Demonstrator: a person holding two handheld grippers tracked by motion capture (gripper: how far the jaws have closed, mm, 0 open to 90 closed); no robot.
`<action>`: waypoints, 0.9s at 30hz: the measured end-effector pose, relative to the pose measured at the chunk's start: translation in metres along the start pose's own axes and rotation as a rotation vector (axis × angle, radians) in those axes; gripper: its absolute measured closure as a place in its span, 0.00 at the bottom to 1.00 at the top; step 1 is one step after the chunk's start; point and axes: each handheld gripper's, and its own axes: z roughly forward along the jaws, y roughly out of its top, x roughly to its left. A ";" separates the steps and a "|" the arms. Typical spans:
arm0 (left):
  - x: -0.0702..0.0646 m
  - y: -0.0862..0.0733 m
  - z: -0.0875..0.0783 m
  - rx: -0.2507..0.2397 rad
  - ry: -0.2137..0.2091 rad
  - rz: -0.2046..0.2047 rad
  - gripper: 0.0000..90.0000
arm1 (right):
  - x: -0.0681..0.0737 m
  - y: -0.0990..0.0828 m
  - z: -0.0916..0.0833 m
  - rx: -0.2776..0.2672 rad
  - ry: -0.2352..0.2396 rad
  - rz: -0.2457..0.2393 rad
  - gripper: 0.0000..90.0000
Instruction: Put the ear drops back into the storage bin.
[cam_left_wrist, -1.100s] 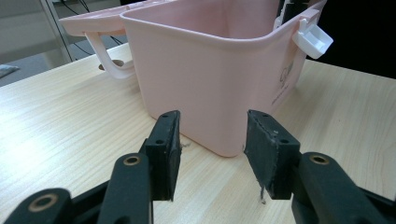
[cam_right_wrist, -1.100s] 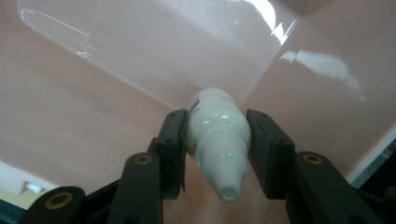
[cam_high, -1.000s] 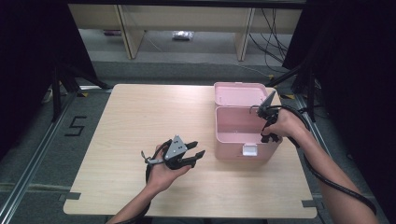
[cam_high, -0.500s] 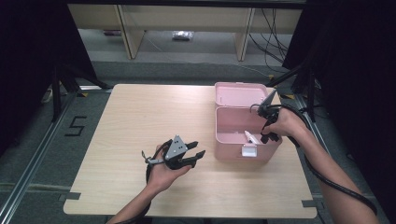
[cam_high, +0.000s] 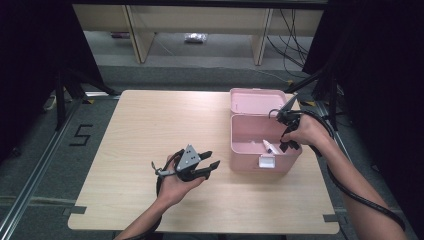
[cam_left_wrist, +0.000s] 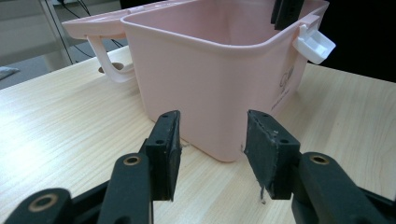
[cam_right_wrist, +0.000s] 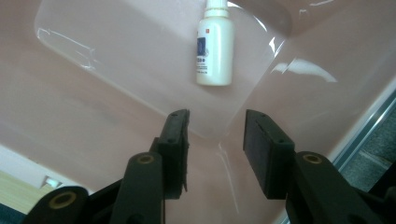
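- High view: a pink storage box (cam_high: 265, 150) stands on the right half of the tabletop (cam_high: 150, 130), its hinged lid (cam_high: 257, 100) thrown back flat behind it, so the inside is open from above.
- Same view: the right tool (cam_high: 286, 140) dips over the box's right rim, above a small white bottle (cam_high: 270, 147) lying on the box floor. That looks like a drop-off just made, or a pick about to be made; I cannot tell which.
- Same view: the left tool (cam_high: 210, 165) rests low on the tabletop, just left of the box, aimed at its side wall, probably waiting or ready to steady the box.
- Left gripper view: the left tool (cam_left_wrist: 212, 144) stands wide with nothing between its pads. The box's near corner (cam_left_wrist: 219, 93) sits beyond them, apart from both. A white latch (cam_left_wrist: 315, 44) juts from the rim at upper right.
- Right gripper view: the right tool (cam_right_wrist: 215, 149) points down into the box. Its jaws are wide, having just eased inward a little, with nothing between them.
- Same view: the bottle (cam_right_wrist: 215, 44) lies flat on its side beyond the pads, label up and nozzle pointing away, near the floor's rounded corner.
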 end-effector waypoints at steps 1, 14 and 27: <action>0.000 0.000 0.000 0.000 -0.001 0.003 0.61 | -0.001 0.000 -0.001 -0.011 -0.002 -0.004 0.69; -0.002 0.005 -0.001 -0.014 -0.009 0.008 0.68 | -0.005 -0.002 -0.014 -0.058 0.003 0.032 0.86; -0.006 0.013 -0.005 -0.012 -0.035 0.021 0.96 | -0.013 -0.006 -0.024 -0.118 0.017 0.062 1.00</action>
